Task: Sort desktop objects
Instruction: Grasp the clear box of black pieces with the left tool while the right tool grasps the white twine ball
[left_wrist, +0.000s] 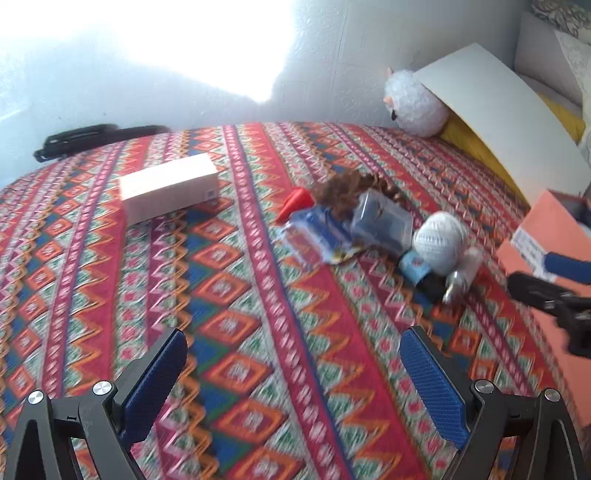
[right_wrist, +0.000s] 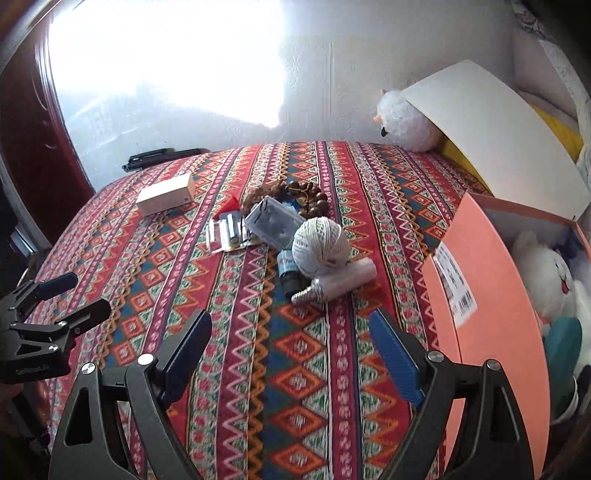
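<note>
Over the patterned cloth (right_wrist: 258, 369) your right gripper (right_wrist: 291, 354) hung with jaws spread wide and nothing between them; bare cloth lay under and ahead of it up to the clutter. Your left gripper (left_wrist: 291, 373) was likewise released and empty, with open cloth below it. In the right wrist view it showed at the cloth's left edge.

Clutter sat mid-cloth in one tight cluster:
- white ball of string (right_wrist: 320, 246), touching a light bulb (right_wrist: 334, 282) that lay on its side just in front of it
- small blue-labelled dark item (right_wrist: 287, 269) tucked against the ball's left; what it was, you could not tell
- clear plastic case (right_wrist: 274, 221) resting partly on a flat blister pack (right_wrist: 229, 230)
- brown beads (right_wrist: 303, 197) behind the case, red piece (right_wrist: 232, 204) at their left

A pale box (right_wrist: 166, 197) stood apart, far left, with free cloth around it.

Right edge was crowded: the orange box (right_wrist: 491, 295) stood open just beside your right gripper's right finger, with a white plush toy (right_wrist: 543, 273) inside. A white board (right_wrist: 491, 136) leaned at the far right corner, a fluffy white toy (right_wrist: 402, 118) under its near end. Dark tripod-like object (right_wrist: 162, 157) lay past the far left edge.
</note>
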